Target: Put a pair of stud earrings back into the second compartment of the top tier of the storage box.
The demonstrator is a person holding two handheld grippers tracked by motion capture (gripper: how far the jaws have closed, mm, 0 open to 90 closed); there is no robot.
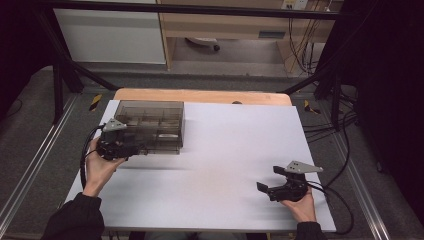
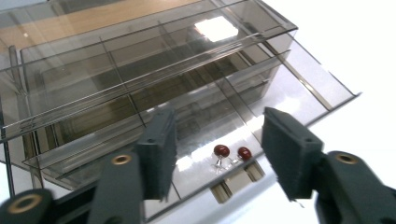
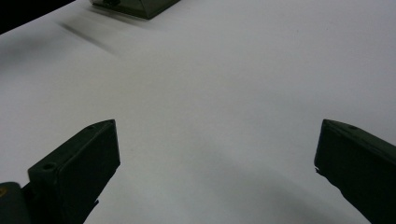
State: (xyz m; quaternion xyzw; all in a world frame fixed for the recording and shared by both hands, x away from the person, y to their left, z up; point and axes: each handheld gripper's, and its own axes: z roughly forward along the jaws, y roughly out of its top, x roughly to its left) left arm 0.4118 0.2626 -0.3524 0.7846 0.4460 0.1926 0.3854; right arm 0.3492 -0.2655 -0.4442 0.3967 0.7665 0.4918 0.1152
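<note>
In the left gripper view the left gripper (image 2: 215, 151) stands low in the frame, its jaws parted and pinching nothing. Just beyond them, at lower centre, two small red earrings (image 2: 231, 155) lie on the floor of a pulled-out drawer (image 2: 299, 91), near its front edge.

The earrings look tiny, light and hard, likely to skid on the smooth plastic; a pinch on the red beads seems safer than on the thin posts.

The drawer belongs to a smoky clear organiser (image 1: 150, 125) at the upper left of the table (image 1: 230, 150) in the high view. It looks stiff, slick and brittle.

At lower right the right gripper (image 1: 270, 180) rests with jaws spread wide over bare table, holding nothing.
</note>
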